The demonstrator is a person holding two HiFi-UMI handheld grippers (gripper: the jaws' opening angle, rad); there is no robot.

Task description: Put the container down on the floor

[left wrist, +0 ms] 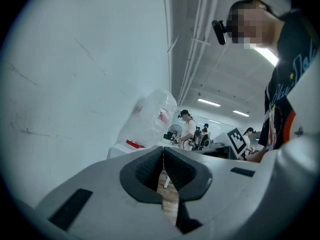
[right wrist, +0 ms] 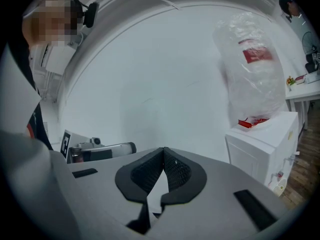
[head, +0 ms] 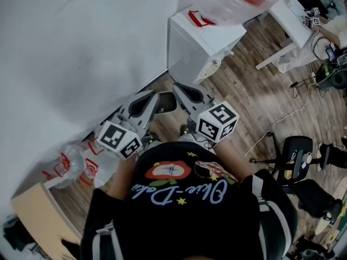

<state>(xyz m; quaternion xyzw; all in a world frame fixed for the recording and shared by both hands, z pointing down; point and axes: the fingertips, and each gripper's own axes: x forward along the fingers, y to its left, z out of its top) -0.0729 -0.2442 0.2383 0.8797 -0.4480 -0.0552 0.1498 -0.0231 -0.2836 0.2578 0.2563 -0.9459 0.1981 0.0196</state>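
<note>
Black shirt (head: 184, 199) w/ pastel lettering fills the fgd as a person holds two grippers out over a wood floor (head: 255, 102). L gripper (left wrist: 163, 151) has its jaws pressed together, pads meeting w/ nothing btwn them; R gripper (right wrist: 163, 151) is likewise closed tight and empty. Each carries a marker cube, L cube (head: 118, 140) and R cube (head: 218, 122), close to the person's chest. White container (head: 198, 45), a boxy unit w/ a round vent low on one side, stands on the floor against the white wall (head: 81, 47), just ahead of both grippers and touched by neither. Clear plastic bag (head: 230, 1) w/ red print sits on top of it. More bags (head: 76, 164) lie by the wall at L; a white table (head: 293, 18), cables (head: 282, 121) and a black chair (head: 298, 150) sit at R.
</note>
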